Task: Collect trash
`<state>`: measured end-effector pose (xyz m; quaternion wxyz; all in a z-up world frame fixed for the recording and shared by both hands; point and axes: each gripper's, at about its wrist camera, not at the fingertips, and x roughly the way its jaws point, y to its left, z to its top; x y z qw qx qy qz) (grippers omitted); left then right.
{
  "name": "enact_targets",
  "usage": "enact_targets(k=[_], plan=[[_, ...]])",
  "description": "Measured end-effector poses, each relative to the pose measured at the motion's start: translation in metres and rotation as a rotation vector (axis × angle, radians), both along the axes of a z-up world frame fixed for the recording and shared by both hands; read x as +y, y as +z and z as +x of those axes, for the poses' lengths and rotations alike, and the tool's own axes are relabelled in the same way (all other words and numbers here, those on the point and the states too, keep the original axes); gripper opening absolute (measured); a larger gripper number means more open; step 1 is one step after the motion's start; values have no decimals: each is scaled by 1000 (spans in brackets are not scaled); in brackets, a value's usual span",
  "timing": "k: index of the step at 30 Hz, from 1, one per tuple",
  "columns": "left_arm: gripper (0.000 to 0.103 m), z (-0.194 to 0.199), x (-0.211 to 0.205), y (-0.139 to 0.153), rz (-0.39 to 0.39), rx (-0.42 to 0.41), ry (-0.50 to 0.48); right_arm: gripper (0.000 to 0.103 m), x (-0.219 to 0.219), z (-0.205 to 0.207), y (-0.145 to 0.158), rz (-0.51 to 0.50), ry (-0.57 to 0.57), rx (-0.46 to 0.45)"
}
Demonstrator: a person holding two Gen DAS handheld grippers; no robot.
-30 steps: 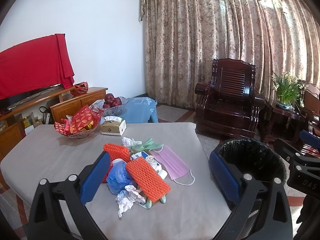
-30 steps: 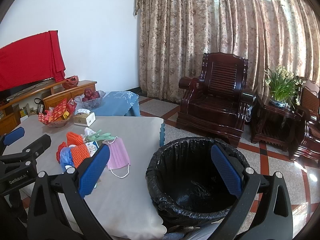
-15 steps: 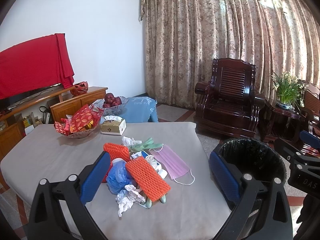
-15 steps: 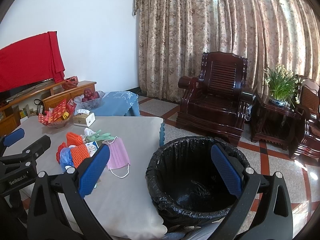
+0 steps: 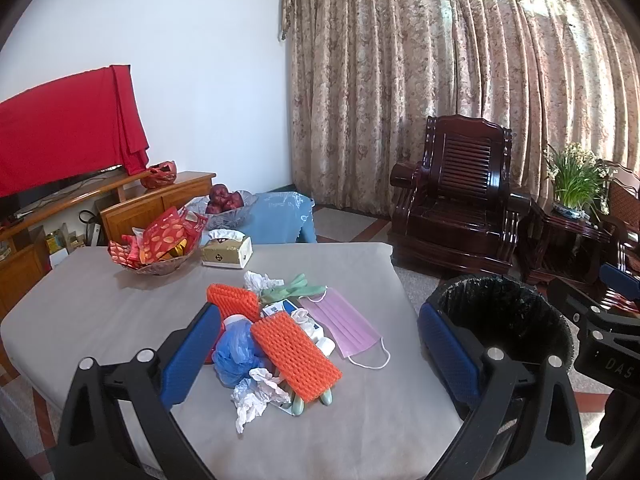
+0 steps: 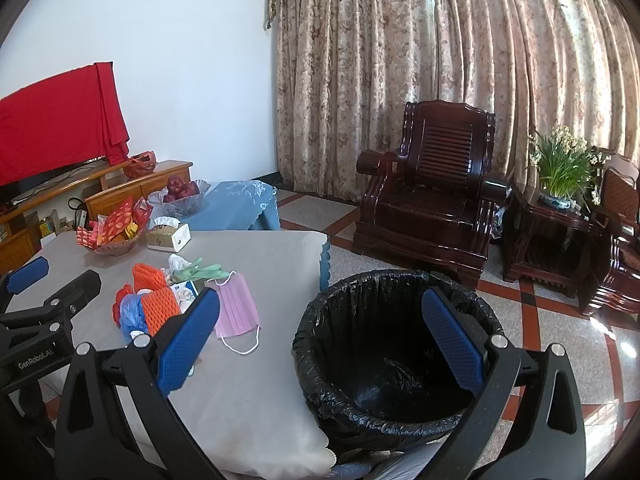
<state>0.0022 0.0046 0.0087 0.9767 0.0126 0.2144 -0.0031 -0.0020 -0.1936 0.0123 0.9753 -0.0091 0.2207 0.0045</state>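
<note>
A pile of trash lies on the grey table (image 5: 100,312): two orange foam nets (image 5: 296,354), a blue plastic bag (image 5: 234,354), crumpled white tissue (image 5: 256,394), a pink face mask (image 5: 344,326) and green gloves (image 5: 296,290). A bin with a black liner (image 6: 384,344) stands by the table's right side. My left gripper (image 5: 320,360) is open and empty, above the table in front of the pile. My right gripper (image 6: 320,344) is open and empty, above the bin's near left rim.
A snack basket (image 5: 154,252), a tissue box (image 5: 226,252) and a glass bowl of apples (image 5: 224,208) sit at the table's far side. A dark wooden armchair (image 5: 460,200) and a plant on a side table (image 5: 572,188) stand beyond the bin.
</note>
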Motion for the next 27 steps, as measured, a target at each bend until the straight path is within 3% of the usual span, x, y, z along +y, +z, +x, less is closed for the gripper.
enact_targets(k=[8,12,19,27], plan=[[97,1,1,0,-1,5,0,98,1,1,-3,4,-2,6],[97,5,8,-26,-3,9,12,98,4,7,-12,10,-4,16],[97,33,58,-51,6,60,115,98,27,29,-35,29,43,59],[97,53,116,-93,3,139,197,98,79,77,-81,28,191,139]])
